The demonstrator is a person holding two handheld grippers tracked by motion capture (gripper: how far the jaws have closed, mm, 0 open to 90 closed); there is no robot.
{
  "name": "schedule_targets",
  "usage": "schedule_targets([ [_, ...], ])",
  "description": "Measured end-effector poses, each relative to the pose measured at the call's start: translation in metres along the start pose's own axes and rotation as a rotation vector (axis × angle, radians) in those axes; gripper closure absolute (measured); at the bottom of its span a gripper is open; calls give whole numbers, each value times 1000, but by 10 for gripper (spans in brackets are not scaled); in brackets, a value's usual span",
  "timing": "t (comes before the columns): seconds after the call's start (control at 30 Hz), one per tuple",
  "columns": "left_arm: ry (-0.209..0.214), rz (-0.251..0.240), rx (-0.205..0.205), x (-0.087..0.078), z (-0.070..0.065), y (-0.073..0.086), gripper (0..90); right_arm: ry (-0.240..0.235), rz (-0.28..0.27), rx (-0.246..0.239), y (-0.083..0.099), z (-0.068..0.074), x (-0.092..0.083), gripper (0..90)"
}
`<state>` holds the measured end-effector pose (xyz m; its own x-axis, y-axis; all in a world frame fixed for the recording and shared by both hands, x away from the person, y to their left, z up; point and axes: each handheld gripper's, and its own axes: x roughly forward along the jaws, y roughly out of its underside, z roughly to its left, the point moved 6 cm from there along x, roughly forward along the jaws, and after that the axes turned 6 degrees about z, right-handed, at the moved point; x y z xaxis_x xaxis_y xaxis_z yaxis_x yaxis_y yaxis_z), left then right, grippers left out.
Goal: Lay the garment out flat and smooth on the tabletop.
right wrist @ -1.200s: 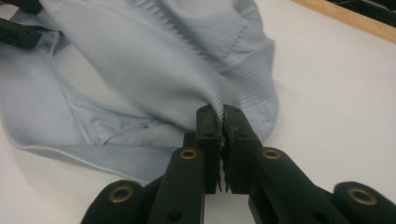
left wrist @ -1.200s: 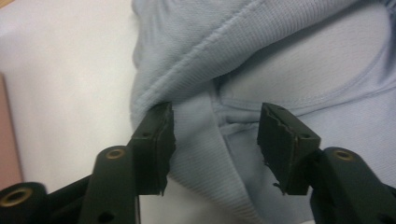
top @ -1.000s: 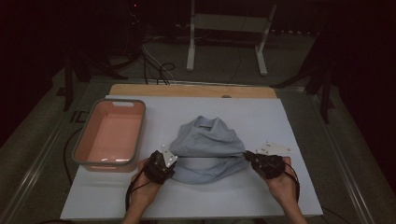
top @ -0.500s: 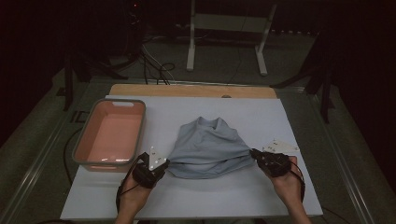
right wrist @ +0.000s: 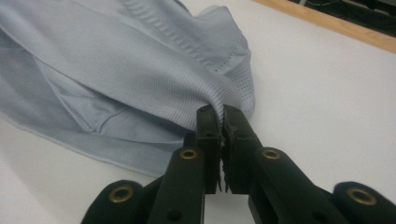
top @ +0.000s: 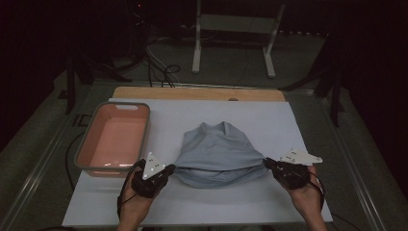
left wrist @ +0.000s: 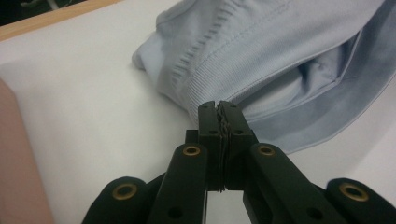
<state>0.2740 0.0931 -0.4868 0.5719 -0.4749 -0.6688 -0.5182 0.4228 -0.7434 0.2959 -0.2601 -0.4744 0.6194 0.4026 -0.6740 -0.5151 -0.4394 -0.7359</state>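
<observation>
A white table [top: 288,125] carries a pale blue-grey knit garment [top: 219,154] at its middle, bunched, ribbed hem showing, just right of a pink tub [top: 115,139]. The left gripper [top: 166,172] and right gripper [top: 267,163] each clamp a fold at opposite edges, lifting them.

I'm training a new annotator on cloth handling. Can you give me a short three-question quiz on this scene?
1. True or false: the left hand-held gripper is shut on the light blue garment.
2. What grips the garment's other side: A) a bare hand, B) the right hand-held gripper, C) nothing?
3. What colour is the tub standing beside the garment on the white board?

Key: 1 true; 2 B; 3 pink.
</observation>
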Motion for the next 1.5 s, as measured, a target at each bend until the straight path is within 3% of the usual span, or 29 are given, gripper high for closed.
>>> schedule_targets([
  [0.3, 19, -33, 3, 2, -9, -13, 893, -4, -12, -5, 7, 4, -23, 859],
  [0.43, 28, -30, 9, 5, -12, -15, 893, -20, 28, -13, 14, 6, -24, 845],
  [0.67, 40, -26, 22, 11, -17, -19, 893, -39, 65, -46, 23, 13, -5, 638],
  [0.87, 34, -46, 12, 11, -16, -27, 893, -87, 69, -92, 17, 35, 14, 456],
  [1.2, 31, -68, 10, 10, -16, -39, 894, -156, 46, -138, -1, 74, 43, 381],
  [1.3, 28, -73, 14, 10, -18, -43, 894, -160, 42, -181, -6, 86, 51, 394],
  [1.5, 24, -85, 6, 9, -16, -47, 895, -165, 45, -198, -10, 100, 67, 399],
])
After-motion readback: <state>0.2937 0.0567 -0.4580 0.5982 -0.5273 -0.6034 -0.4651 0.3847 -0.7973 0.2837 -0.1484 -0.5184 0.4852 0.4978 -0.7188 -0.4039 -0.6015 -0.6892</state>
